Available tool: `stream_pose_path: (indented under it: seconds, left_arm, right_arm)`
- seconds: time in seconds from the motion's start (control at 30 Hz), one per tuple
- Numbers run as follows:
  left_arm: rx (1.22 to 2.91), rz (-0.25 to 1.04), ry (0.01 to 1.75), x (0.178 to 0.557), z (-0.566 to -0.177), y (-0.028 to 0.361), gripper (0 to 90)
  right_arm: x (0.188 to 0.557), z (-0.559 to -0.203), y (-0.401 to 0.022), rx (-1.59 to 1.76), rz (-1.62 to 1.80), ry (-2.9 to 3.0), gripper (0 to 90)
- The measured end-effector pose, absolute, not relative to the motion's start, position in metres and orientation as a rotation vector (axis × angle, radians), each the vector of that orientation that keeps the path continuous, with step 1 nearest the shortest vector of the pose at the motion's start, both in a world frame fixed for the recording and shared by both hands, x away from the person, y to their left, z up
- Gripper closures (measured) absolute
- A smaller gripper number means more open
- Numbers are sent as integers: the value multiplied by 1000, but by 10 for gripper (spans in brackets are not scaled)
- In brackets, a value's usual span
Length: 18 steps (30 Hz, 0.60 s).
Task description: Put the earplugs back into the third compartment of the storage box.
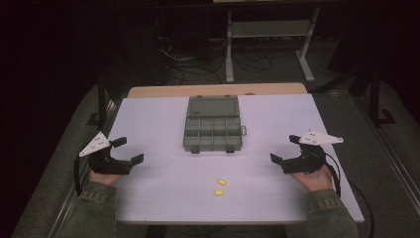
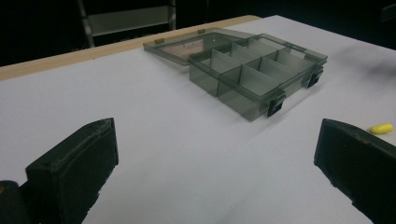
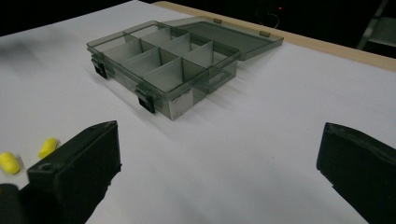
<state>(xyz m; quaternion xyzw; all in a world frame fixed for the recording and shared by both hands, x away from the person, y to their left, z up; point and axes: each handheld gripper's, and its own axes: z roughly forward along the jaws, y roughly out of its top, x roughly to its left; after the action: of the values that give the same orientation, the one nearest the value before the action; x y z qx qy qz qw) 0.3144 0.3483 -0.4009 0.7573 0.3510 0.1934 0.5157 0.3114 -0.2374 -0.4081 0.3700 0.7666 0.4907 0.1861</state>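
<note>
A smoky grey compartment box (image 1: 212,130) lies open in the middle of the white table (image 1: 163,178), its lid (image 1: 213,105) folded flat toward the far side; its compartments look empty (image 2: 254,70) (image 3: 163,56). Two small yellow pieces (image 1: 221,182) (image 1: 218,192) lie on the table nearer the person, in front of the box. One yellow piece (image 2: 381,127) shows by my left gripper's jaw; both (image 3: 48,147) (image 3: 9,162) show at the left of the right gripper view. My left gripper (image 1: 128,150) rests at the table's left edge, open and empty. My right gripper (image 1: 286,148) sits at the right, open and empty.
A wooden board edge (image 1: 218,89) runs behind the white table. Beyond it stand a metal shelf frame (image 1: 270,34) and floor cables (image 1: 188,64) in the dark. The person's olive sleeves (image 1: 96,208) come in at the bottom corners.
</note>
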Motion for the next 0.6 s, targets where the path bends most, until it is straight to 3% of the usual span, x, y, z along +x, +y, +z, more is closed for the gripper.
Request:
stream_pose_path:
  seconds: [0.6]
  left_arm:
    - [1905,444,811,311,-394,333,0]
  right_arm:
    - [307,-407,-240,1056,1388,2134,0]
